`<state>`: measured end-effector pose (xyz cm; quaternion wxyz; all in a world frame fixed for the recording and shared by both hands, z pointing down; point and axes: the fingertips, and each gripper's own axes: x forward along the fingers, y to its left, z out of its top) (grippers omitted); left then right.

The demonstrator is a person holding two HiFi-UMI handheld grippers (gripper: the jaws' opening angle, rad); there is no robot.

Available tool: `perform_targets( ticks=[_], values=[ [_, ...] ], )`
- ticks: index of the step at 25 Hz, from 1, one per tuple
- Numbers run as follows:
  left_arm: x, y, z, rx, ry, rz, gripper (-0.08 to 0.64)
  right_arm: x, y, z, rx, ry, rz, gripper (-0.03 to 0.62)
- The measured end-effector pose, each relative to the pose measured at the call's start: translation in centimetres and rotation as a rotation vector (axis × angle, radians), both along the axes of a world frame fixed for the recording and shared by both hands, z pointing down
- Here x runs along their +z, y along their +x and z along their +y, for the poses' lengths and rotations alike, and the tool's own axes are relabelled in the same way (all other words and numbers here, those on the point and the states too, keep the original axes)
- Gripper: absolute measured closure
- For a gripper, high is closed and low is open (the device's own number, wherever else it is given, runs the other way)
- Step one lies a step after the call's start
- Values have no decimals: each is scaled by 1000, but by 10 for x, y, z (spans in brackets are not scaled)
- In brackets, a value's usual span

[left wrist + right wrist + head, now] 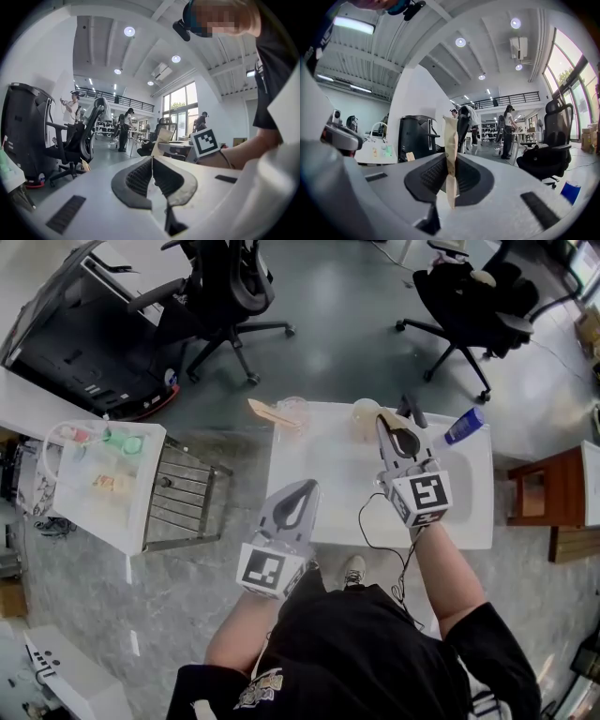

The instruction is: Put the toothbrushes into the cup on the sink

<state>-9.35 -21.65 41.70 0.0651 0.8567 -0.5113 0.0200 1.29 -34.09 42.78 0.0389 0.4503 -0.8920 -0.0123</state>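
1. The toothbrush (450, 154) is a thin, flat, pale beige strip, maybe wood or paper-wrapped. It stands upright out of the right gripper (388, 427), just beside the cup (364, 414) at the far side of the white counter (323, 512).
2. That gripper is clamped on the toothbrush with its jaws nearly together, and a long end sticks out above them.
3. To finish this well, I'd centre the free end over the cup's mouth and lower it inside before loosening. The cup looks light, so a knock on its rim might tip it.
4. A second toothbrush (265, 412) lies further left.
5. The left gripper (151, 161) is closed on nothing, near the counter's front edge.
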Motion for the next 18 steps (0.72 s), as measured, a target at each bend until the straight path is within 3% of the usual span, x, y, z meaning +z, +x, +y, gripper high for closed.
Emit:
perform_targets(
  ticks=[9, 18],
  values=[
    [23, -34, -28, 35, -45, 7, 552, 57, -12, -55, 89, -76, 94, 557],
    [49, -53, -39, 36, -111, 27, 552, 118, -20, -74, 111, -194, 147, 554]
  ],
)
